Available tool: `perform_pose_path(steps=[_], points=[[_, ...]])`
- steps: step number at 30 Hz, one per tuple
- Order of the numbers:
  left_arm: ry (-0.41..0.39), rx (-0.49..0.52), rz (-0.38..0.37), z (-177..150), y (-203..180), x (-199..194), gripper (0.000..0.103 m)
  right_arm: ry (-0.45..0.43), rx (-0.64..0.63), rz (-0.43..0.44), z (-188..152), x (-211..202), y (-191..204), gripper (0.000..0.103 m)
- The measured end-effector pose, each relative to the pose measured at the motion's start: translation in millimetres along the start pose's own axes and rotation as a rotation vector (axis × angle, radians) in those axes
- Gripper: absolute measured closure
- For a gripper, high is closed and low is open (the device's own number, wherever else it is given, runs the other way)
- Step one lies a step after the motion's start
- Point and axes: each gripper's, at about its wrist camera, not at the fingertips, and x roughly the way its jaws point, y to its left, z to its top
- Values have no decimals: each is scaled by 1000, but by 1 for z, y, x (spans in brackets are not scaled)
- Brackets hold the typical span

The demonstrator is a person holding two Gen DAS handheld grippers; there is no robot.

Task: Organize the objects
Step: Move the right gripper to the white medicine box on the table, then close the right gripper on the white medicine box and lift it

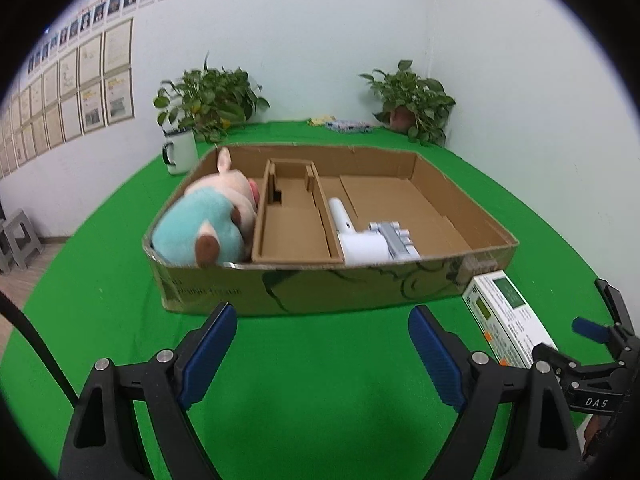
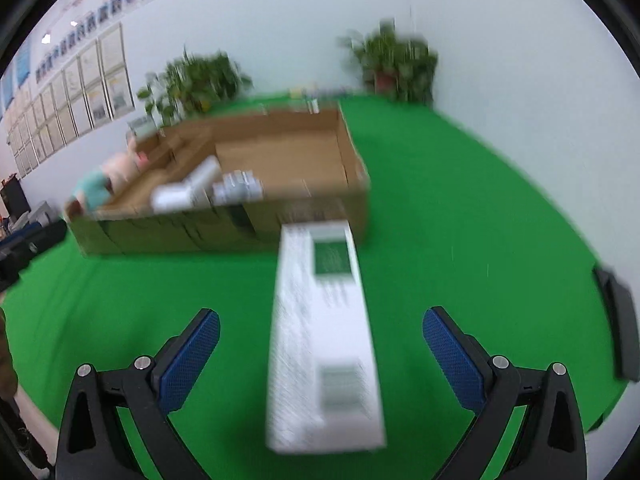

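Observation:
A shallow cardboard box (image 1: 320, 288) with dividers sits on the green table. A pink and teal plush toy (image 1: 208, 220) lies in its left compartment, and a white and grey device (image 1: 372, 236) lies in its right one. A long white carton with green labels (image 1: 504, 316) lies on the table by the box's right front corner. My left gripper (image 1: 322, 332) is open and empty in front of the box. My right gripper (image 2: 322, 340) is open, with the white carton (image 2: 324, 340) lying between its fingers. The right wrist view is blurred. The cardboard box (image 2: 224, 224) is beyond the carton.
A white mug (image 1: 180, 152) stands left of the box's far corner. Two potted plants (image 1: 212, 100) (image 1: 412, 100) stand at the back wall. Small items (image 1: 344, 124) lie at the table's far edge. A grey stool (image 1: 18, 240) stands on the floor at left.

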Motion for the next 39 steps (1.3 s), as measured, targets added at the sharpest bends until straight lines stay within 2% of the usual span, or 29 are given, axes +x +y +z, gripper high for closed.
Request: perform_pose_path(steps=[3, 5, 6, 7, 8, 10, 12, 14, 15, 16, 17, 19, 21, 24, 27, 29, 32, 34, 38, 39], points=[[33, -14, -25, -5, -2, 8, 15, 47, -5, 66, -14, 8, -7, 1], [45, -18, -40, -7, -2, 10, 15, 65, -22, 89, -18, 14, -2, 7], [51, -21, -47, -7, -1, 10, 15, 76, -32, 82, -19, 18, 1, 17], [57, -23, -55, -8, 0, 10, 15, 93, -42, 66, -21, 23, 4, 34], [64, -24, -64, -8, 2, 9, 15, 120, -61, 36, -23, 30, 8, 42], [81, -31, -86, -10, 7, 9, 15, 130, -73, 35, -23, 33, 15, 42], [109, -46, -127, -11, 10, 11, 15, 137, -71, 141, -25, 28, 27, 42], [174, -84, -214, -14, 14, 19, 15, 137, -105, 242, -29, 19, 48, 35], [201, -101, -250, -15, 15, 23, 15, 127, -126, 254, -30, 15, 58, 12], [238, -126, -303, -17, 15, 29, 15, 114, -141, 263, -32, 11, 66, 1], [266, -154, -349, -19, 15, 35, 15, 89, -149, 279, -33, 5, 73, 1], [326, -220, -444, -24, 14, 48, 15, 82, -161, 301, -33, 1, 80, 1], [362, -253, -490, -28, 11, 57, 15, 83, -195, 307, -36, -1, 87, 1], [406, -275, -553, -32, 0, 67, 15, 70, -268, 246, -42, -3, 96, 1], [437, -293, -592, -37, -11, 76, 15, 85, -265, 219, -46, 1, 94, 1], [465, -319, -613, -41, -15, 82, 15, 91, -251, 215, -47, 0, 89, 6], [467, -338, -617, -45, -17, 85, 15, 101, -233, 210, -47, 4, 83, 19], [472, -347, -622, -45, -18, 86, 15, 122, -221, 230, -48, 8, 81, 38], [464, -359, -620, -48, -19, 86, 17, 148, -156, 294, -49, 13, 75, 40], [465, -358, -617, -48, -19, 86, 24, 156, -129, 320, -48, 14, 72, 41]])
